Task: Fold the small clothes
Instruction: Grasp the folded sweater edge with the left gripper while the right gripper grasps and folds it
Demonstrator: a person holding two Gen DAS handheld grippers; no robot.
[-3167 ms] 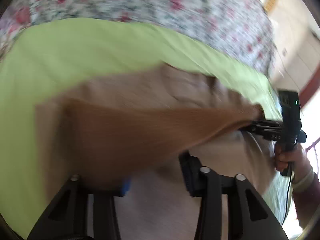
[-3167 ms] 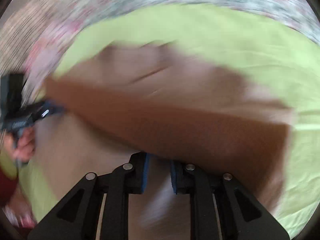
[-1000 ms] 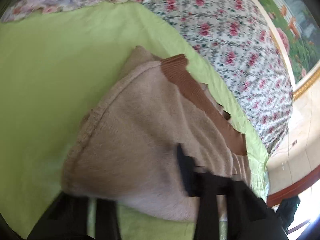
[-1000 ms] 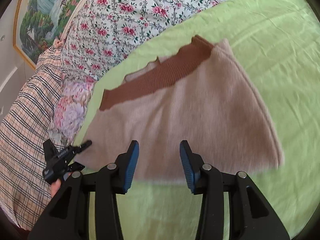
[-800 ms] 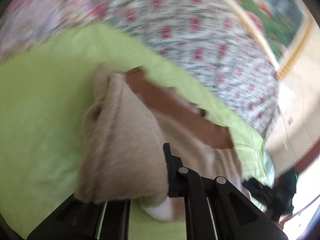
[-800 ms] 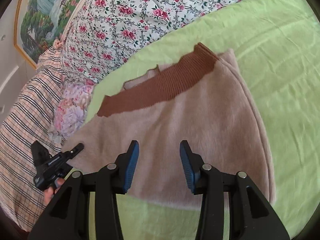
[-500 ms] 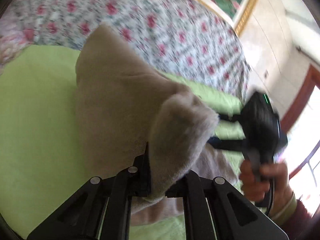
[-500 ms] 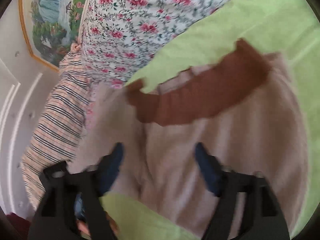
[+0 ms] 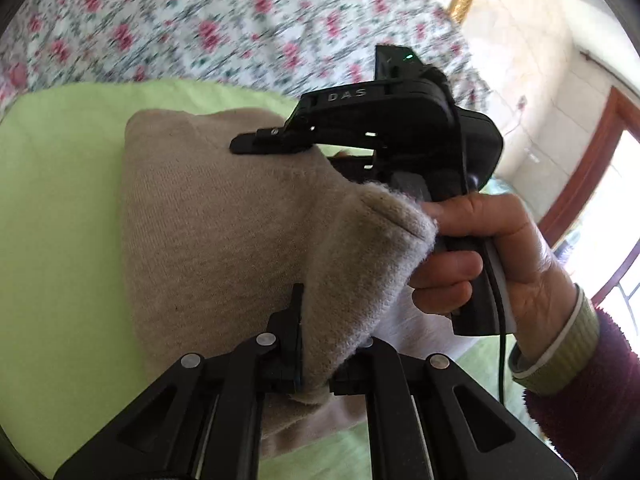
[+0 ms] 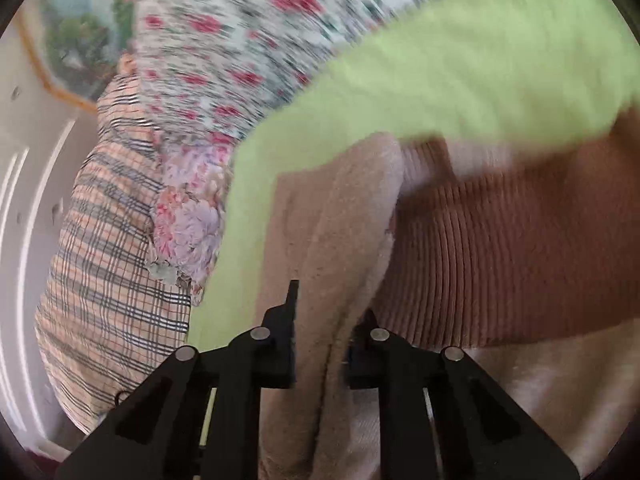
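Observation:
A beige knit garment (image 9: 208, 220) with a brown ribbed band (image 10: 500, 260) lies on a lime-green sheet (image 9: 52, 200). My left gripper (image 9: 316, 368) is shut on a lifted fold of its beige edge, which drapes over the fingers. In the left wrist view my right gripper (image 9: 256, 144) reaches over the garment's far side, held by a hand (image 9: 460, 264) close behind the lifted fold. In the right wrist view the right gripper (image 10: 324, 344) has its jaws closing, with a thick beige fold (image 10: 336, 220) filling the gap between the fingers.
A floral quilt (image 10: 240, 20) lies beyond the green sheet (image 10: 440, 72). A plaid pillow (image 10: 100, 240) and a pale flowered cloth (image 10: 188, 224) sit at its left edge. A wall and a wooden door frame (image 9: 592, 152) stand at the right.
The left gripper closed on the garment's edge, then lifted and carried it toward the right gripper. The right gripper swung left over the garment, opened wide, then closed onto a beige fold.

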